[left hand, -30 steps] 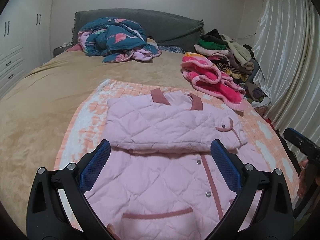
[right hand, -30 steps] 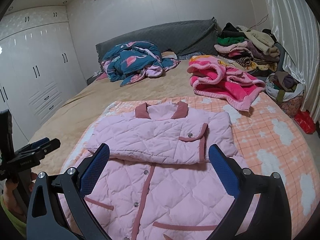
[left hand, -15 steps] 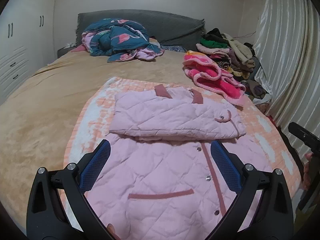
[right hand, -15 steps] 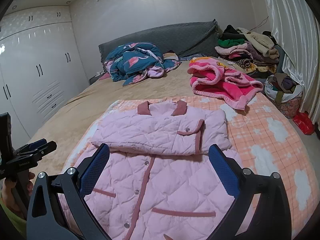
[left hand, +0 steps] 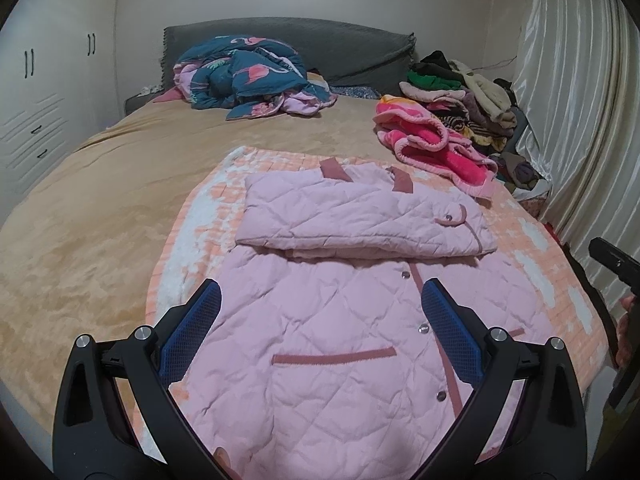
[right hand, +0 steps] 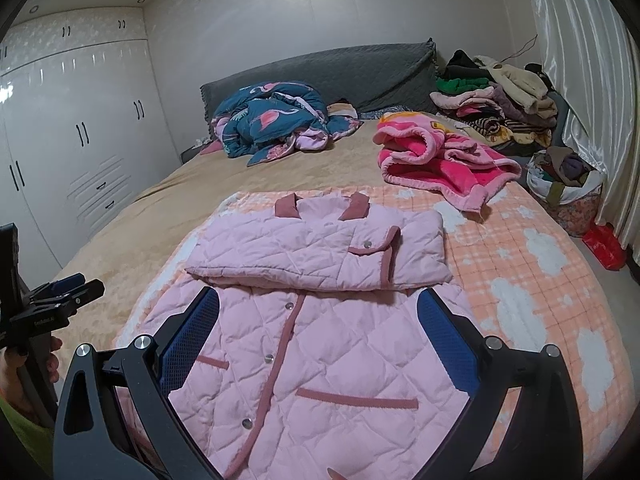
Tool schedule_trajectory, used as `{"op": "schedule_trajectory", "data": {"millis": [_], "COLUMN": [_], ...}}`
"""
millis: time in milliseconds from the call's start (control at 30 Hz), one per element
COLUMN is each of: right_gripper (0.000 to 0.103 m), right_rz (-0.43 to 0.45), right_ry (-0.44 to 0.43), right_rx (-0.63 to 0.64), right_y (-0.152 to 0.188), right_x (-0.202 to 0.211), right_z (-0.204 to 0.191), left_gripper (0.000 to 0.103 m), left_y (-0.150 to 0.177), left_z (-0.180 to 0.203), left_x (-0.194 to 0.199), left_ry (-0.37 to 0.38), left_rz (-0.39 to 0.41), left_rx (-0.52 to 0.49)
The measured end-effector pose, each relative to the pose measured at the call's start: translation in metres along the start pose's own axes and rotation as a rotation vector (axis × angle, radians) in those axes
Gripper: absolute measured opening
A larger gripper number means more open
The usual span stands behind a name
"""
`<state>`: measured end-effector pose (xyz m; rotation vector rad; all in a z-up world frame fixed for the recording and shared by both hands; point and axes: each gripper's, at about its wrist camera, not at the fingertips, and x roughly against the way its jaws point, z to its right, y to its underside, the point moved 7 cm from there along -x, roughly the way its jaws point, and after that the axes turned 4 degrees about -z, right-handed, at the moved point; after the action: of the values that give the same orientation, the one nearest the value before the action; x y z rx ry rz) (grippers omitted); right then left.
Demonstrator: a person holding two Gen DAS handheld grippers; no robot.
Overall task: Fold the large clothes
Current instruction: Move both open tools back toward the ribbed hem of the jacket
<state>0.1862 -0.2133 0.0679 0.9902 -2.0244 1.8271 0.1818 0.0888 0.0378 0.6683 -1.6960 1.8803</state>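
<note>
The left gripper hovers above the lower half of the pink quilted jacket, its blue-padded fingers spread wide with nothing between them. The right gripper hangs over the same garment, its fingers likewise wide apart and empty. In the right wrist view the left gripper also shows at the left edge, held by a hand; in the left wrist view part of the right gripper shows at the right edge.

The jacket lies face up on an orange checked blanket with white cloud shapes, spread over the near part of the bed. Its sleeves are folded across the chest, forming a thick band below the dark pink collar, with one cuff and its snap lying on top. The front placket with snaps and two trimmed pockets are exposed below that band.

Farther up the tan bed cover sit a bright pink fleece garment, just beyond the blanket's far right corner, and a bundled teal flamingo-print quilt against the grey headboard. A pile of clothes rises at the right by the curtain. White wardrobes line the left wall.
</note>
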Motion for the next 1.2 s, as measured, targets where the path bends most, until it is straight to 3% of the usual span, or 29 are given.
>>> {"op": "schedule_trajectory", "data": {"millis": [600, 1200], "right_gripper": [0.099, 0.099], "right_rz": [-0.065, -0.158], "right_ry": [0.034, 0.089], "right_rx": [0.011, 0.001], "right_y": [0.044, 0.095], "right_x": [0.016, 0.015], "right_z": [0.029, 0.066], "left_gripper": [0.094, 0.094], "left_y": [0.044, 0.08], "left_z": [0.006, -0.017], "left_x": [0.003, -0.008], "left_ry": [-0.055, -0.119], "left_rz": [-0.043, -0.118], "left_rx": [0.006, 0.014]}}
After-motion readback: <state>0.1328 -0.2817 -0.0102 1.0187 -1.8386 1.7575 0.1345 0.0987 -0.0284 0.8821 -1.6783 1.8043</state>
